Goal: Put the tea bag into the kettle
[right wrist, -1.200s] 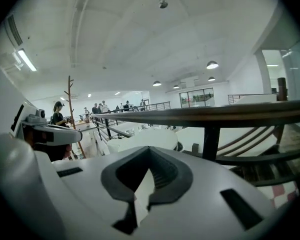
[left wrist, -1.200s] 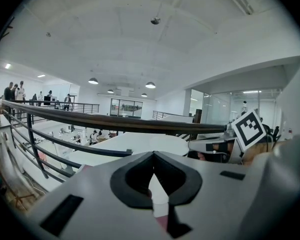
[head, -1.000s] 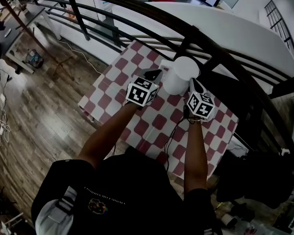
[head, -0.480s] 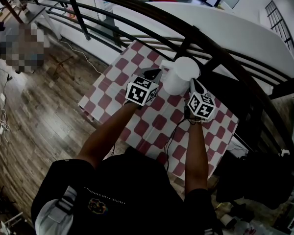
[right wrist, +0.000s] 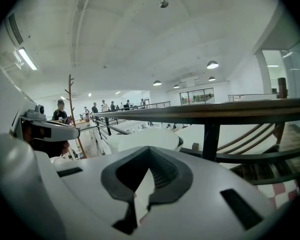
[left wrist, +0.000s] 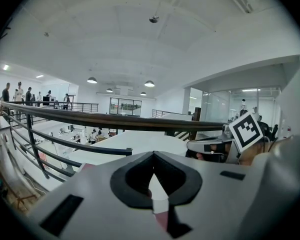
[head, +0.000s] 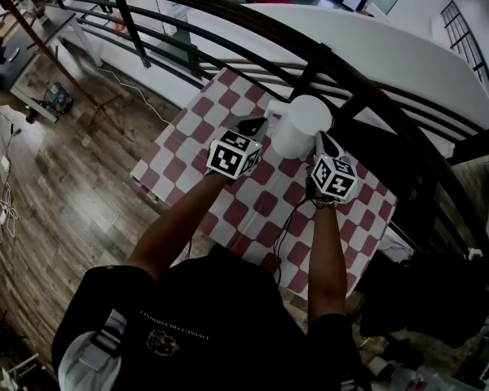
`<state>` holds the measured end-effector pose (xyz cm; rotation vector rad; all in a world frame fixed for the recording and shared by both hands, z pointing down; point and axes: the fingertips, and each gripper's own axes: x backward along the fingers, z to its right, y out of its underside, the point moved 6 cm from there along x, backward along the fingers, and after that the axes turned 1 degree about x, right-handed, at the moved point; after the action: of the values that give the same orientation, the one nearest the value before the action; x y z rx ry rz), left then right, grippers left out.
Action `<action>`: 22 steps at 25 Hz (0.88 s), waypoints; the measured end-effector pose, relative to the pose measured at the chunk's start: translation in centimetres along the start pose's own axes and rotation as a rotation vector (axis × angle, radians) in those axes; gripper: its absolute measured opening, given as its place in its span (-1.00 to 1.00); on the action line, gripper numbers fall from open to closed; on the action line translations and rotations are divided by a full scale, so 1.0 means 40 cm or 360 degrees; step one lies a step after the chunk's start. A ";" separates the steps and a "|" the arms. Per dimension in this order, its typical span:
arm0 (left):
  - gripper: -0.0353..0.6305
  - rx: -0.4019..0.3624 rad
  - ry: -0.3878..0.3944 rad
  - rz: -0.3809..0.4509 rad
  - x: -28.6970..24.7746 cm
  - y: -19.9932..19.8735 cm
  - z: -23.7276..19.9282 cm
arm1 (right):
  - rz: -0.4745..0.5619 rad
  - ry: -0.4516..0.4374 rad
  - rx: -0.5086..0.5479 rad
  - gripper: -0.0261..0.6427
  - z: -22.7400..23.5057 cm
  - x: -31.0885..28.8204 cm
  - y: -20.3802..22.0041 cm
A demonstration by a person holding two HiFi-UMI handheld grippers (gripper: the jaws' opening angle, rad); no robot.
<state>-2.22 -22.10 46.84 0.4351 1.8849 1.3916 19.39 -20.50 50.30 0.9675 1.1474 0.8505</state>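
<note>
- The white kettle [head: 301, 126] stood upright, lid on, on the red-and-white checked bench [head: 187, 137], near its far edge and just inside a dark curved railing [head: 228, 24].
- The left claw [head: 254, 125] hovered just beside the kettle's left side, aimed slightly downward. In the left gripper view, the left claw [left wrist: 153, 154] had its jaw tips pressed together, and only pale and pink patches showed through the slit below them.
- The right claw [head: 322, 142] sat close against the kettle's right side, with its marker cube nearer the person. In the right gripper view, the right claw [right wrist: 149, 149] had its jaws closed tip to tip, and the kettle's [right wrist: 145, 139] rounded white top rose directly beyond them.
- Neither claw clearly gripped anything.
- The tea bag could not be made out in any view.
- Both of the person's forearms reached over the bench, and wooden floor [head: 65, 177] lay off to the left.
</note>
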 end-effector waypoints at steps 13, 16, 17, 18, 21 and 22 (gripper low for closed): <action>-0.88 0.0026 0.0043 0.0011 0.125 0.049 0.033 | -0.0049 -0.0062 0.0008 -0.89 -0.067 0.144 0.067; -0.88 0.0016 0.0068 0.0012 0.175 0.069 0.055 | -0.0036 -0.0060 0.0009 -0.89 -0.083 0.211 0.068; -0.88 0.0018 0.0073 0.0008 0.192 0.079 0.062 | -0.0029 -0.0063 0.0013 -0.89 -0.090 0.236 0.068; -0.88 0.0023 0.0075 0.0002 0.210 0.090 0.067 | -0.0022 -0.0066 0.0015 -0.89 -0.100 0.261 0.069; -0.88 0.0055 0.0082 -0.0027 0.259 0.130 0.079 | -0.0011 -0.0074 0.0010 -0.89 -0.138 0.338 0.074; -0.88 0.0072 0.0091 -0.0043 0.272 0.147 0.086 | -0.0010 -0.0079 0.0008 -0.89 -0.153 0.363 0.078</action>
<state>-7.88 -10.65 47.87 0.3944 1.9646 1.3595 16.28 -5.01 47.52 0.9835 1.1097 0.8150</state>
